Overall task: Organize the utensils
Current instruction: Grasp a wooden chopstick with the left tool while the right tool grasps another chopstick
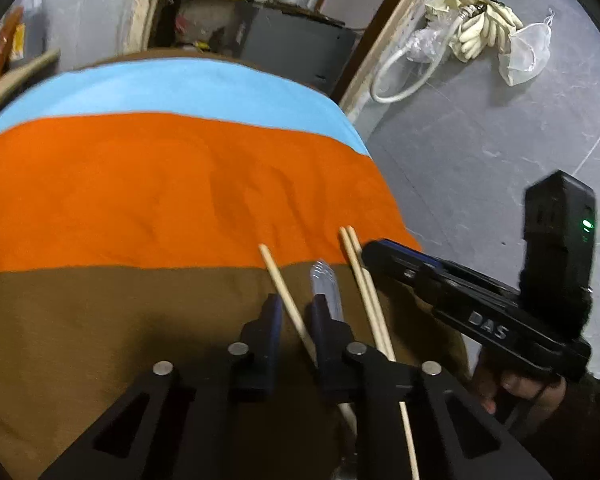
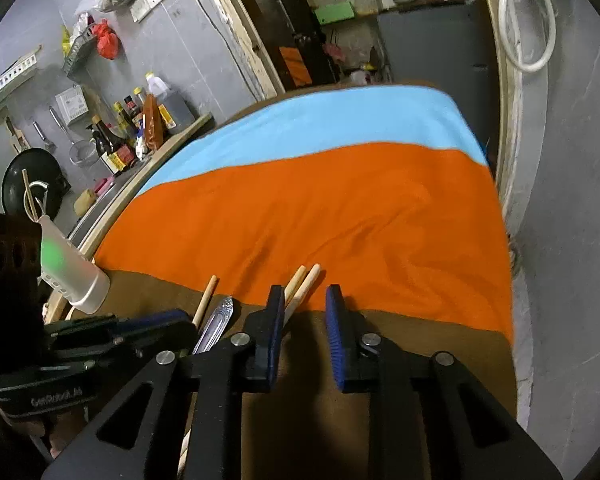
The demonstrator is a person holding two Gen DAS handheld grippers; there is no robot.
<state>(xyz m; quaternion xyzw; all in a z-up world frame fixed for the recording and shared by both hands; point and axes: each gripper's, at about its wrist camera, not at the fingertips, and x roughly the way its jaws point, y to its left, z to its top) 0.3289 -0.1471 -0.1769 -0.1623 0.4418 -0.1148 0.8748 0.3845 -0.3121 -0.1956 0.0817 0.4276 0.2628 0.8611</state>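
Observation:
A striped cloth of blue, orange and brown covers the table. On its brown band lie a single wooden chopstick, a metal utensil handle and a pair of chopsticks. My left gripper hangs low over them, its jaws a narrow gap apart; the single chopstick runs between them without both pads pressing it. My right gripper stands just right of the pair, which passes under its left finger. Only brown cloth shows in its narrow gap. A white slotted holder rests at the table's left edge.
Sauce bottles and a black wok stand on a counter to the left. Grey floor drops away past the table's right edge, with a white hose and rags by a wooden door frame. A hand grips the right gripper's handle.

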